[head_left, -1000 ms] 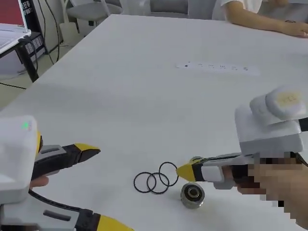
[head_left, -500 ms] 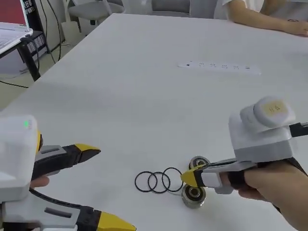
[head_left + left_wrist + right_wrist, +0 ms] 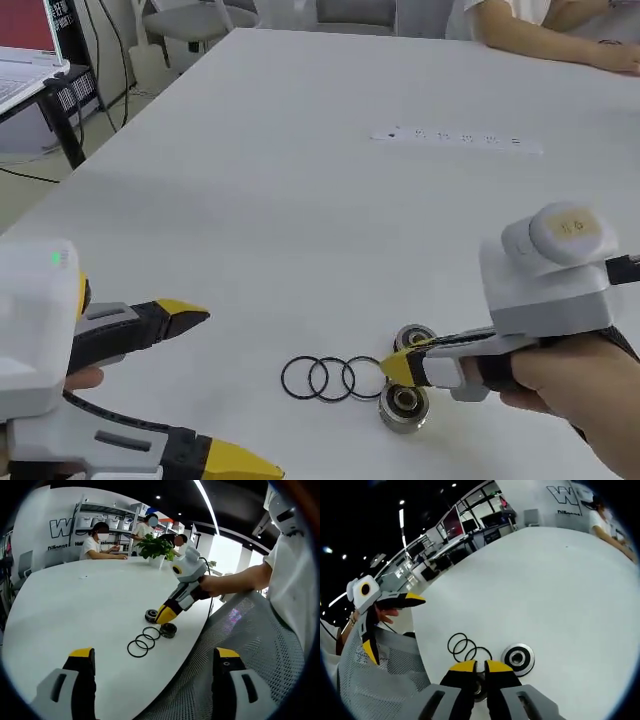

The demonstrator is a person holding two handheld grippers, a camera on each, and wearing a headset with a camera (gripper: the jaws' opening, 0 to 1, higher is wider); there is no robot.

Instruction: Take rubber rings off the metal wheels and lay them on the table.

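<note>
Three black rubber rings [image 3: 330, 378] lie in an overlapping row on the white table [image 3: 300, 180]. Just right of them are two metal wheels, a far wheel [image 3: 412, 338] and a near wheel [image 3: 403, 405]. My right gripper [image 3: 392, 368] is shut, its yellow tips low over the table between the wheels, at the rightmost ring's edge; I see nothing held between them. In the right gripper view its tips [image 3: 476, 667] point at the rings [image 3: 465, 647], with one wheel [image 3: 518, 658] to the right. My left gripper [image 3: 225, 390] is open at the lower left, well apart from the rings [image 3: 142, 642].
A white power strip [image 3: 455, 138] lies further back on the table. A person's arm [image 3: 560, 40] rests at the far right edge. Chairs and a desk with a laptop [image 3: 25, 60] stand beyond the table's left side.
My right gripper has shifted slightly right and toward me, uncovering the far wheel. The rightmost ring now lies in line with the other two. The left gripper has stayed put.
</note>
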